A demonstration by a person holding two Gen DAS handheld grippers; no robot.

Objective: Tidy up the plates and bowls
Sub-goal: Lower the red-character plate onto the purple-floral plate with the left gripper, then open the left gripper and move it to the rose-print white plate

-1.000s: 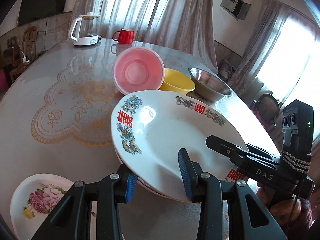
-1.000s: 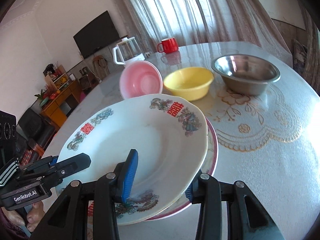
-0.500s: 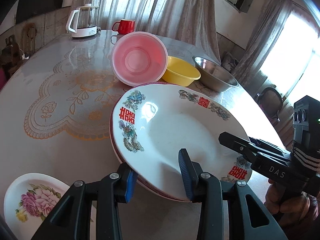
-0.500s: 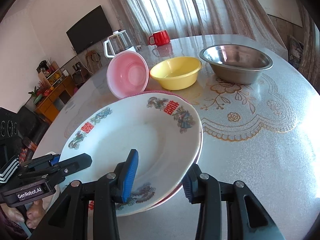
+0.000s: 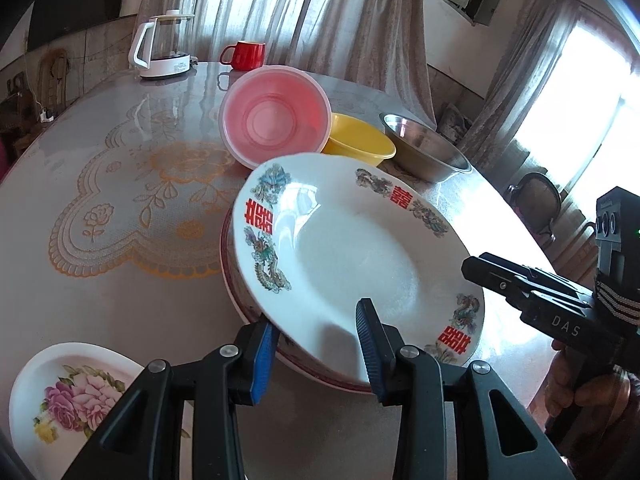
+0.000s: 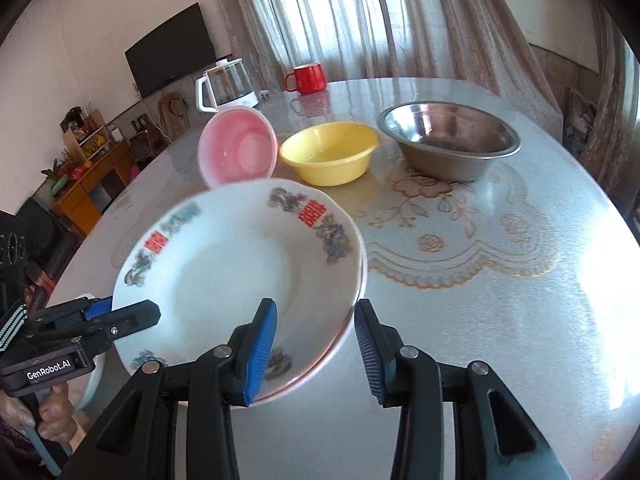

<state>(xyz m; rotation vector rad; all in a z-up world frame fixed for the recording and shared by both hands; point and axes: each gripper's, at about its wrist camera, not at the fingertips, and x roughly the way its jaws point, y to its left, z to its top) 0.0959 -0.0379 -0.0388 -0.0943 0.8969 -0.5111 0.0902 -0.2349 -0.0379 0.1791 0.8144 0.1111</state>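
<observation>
The white plate (image 5: pixel 360 248) with red characters and dragon motifs sits tilted between the two hand-held grippers, each one clamped on its near rim from an opposite side. In the left wrist view the left hand-held gripper (image 5: pixel 316 356) has one blue pad on top of the plate and the other under its edge, so the jaws stand narrow, gripping the rim. The right hand-held gripper (image 6: pixel 316 344) does the same on its side, one pad over the plate's well and the other outside its edge. A pink-rimmed plate (image 6: pixel 352 320) lies just beneath the white one; whether the pads pinch it too is hard to tell. Beyond both grippers, a pink bowl (image 5: pixel 276 116) leans on its side, with a yellow bowl (image 5: pixel 358 142) and a steel bowl (image 5: pixel 424 152) next to it on the counter (image 5: pixel 120 300). Only the left wrist view shows a flowered plate (image 5: pixel 64 400) near its gripper's left finger. Only the right wrist view shows a television (image 6: pixel 172 60) on the wall. A kettle (image 6: pixel 226 84) and a red mug (image 6: pixel 306 78) stand at the counter's far edge.
</observation>
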